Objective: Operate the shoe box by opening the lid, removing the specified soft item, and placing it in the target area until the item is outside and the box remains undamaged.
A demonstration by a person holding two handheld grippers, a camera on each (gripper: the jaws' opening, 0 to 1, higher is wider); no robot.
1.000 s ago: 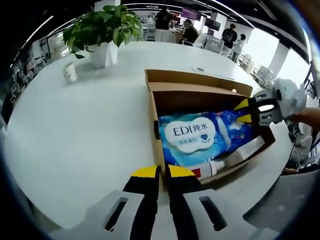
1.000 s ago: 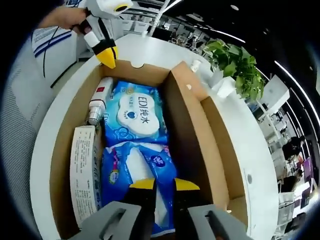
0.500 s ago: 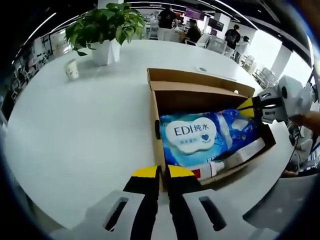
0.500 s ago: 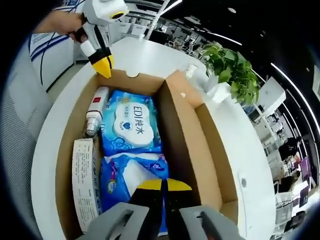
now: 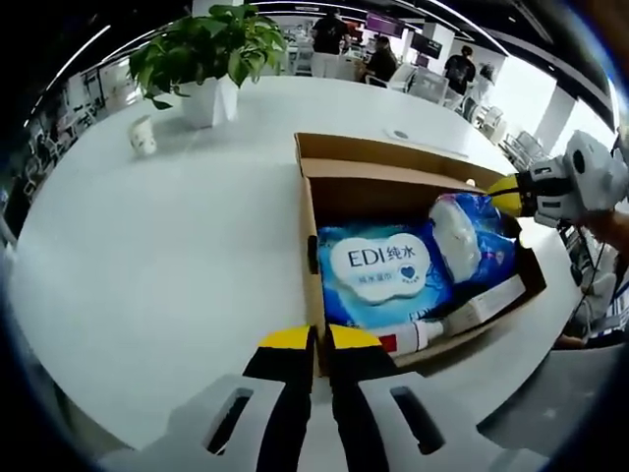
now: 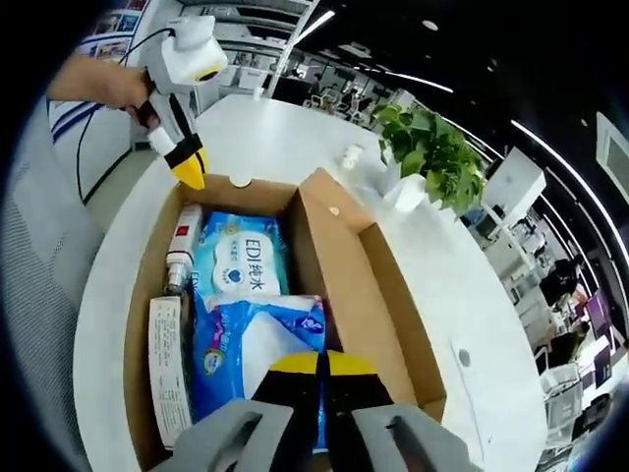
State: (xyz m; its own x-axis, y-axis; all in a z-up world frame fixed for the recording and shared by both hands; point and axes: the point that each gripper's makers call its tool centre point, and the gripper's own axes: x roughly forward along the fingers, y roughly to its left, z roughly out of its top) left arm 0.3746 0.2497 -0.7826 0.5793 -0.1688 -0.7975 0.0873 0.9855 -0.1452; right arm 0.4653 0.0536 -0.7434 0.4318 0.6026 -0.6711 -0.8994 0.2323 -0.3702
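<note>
A: Left gripper view first. Status?

B: Shoe box [image 5: 393,187] is open, lid folded back toward the top of the frame, on the white bench [image 5: 167,246]. Left tongs [image 5: 310,339] are at bottom centre, jaws pressed together with nothing between them, just outside the box's near wall. Right tongs [image 5: 506,194] come in from the right edge and meet the blue-and-white soft pack [image 5: 470,234], which sits raised at its right end.

A: So extraction under way?

B: Looks like it. Lid step done; the pack is partly lifted but not out of the box. Placing is still left. The EDI wipes pack [image 5: 381,270], a tube [image 5: 418,334] and a flat carton [image 5: 486,300] lie in the box. No visible damage to the cardboard.

A: Right gripper view?

B: Right tongs [image 6: 321,363] at bottom centre, clenched on the near end of the soft pack [image 6: 257,344]. Left tongs [image 6: 189,169] hang at upper left by the far end wall.

A: Orientation of the pack?

B: Long axis runs along the box's length, bottom to top of this frame; near end tipped up into the jaws, far end resting against the EDI wipes pack [image 6: 243,264]. A potted plant [image 6: 432,157] stands upper right.
</note>
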